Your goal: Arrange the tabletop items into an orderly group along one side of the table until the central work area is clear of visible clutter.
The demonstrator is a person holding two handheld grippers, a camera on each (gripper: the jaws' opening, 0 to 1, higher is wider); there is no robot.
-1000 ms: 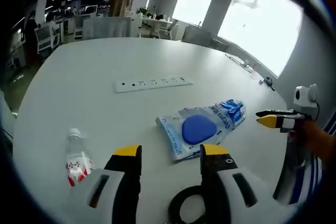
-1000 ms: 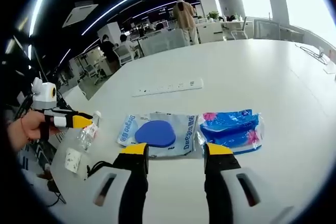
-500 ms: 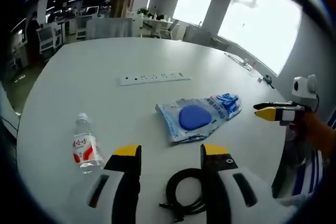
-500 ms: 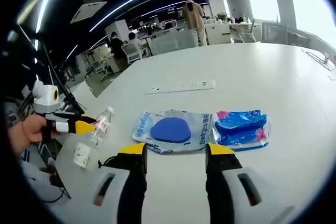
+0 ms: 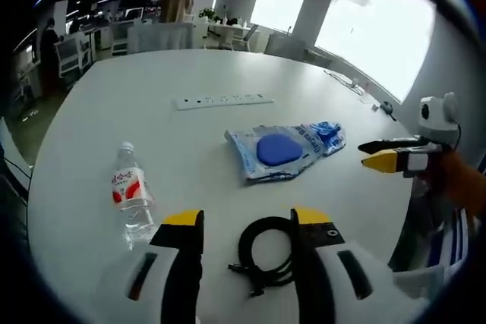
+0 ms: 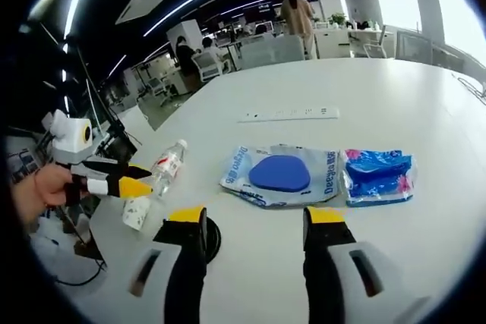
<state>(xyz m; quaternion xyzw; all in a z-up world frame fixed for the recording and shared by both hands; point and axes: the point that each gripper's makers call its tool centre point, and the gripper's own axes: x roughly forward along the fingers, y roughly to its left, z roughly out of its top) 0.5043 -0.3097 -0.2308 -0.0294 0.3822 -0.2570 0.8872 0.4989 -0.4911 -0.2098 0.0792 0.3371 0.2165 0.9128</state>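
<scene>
The left claw [image 5: 243, 221] is released above the white desk [image 5: 114, 104], over a coiled black cable [image 5: 266, 252]; the right claw [image 6: 254, 218] is also released and holds nothing. On the desk a water bottle [image 5: 130, 195] lies near the cable, and a pouch with a blue pad [image 6: 281, 174] lies just beside a blue packet [image 6: 377, 176], before a white power strip [image 6: 288, 114].

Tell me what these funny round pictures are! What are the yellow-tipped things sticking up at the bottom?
Those are tongs. A person holds one pair in each hand, and a little camera rides on each, so every picture looks out along its own tongs.

In the left gripper view, the left tongs are open and empty; the right tongs poke in from the side. In the right gripper view, the right tongs are open too.

On the big white round table lie a clear plastic water bottle with a red label, a coiled black cable, a clear packet with a blue oval pad inside, a blue plastic packet and a long white power strip. Nothing is held.
</scene>
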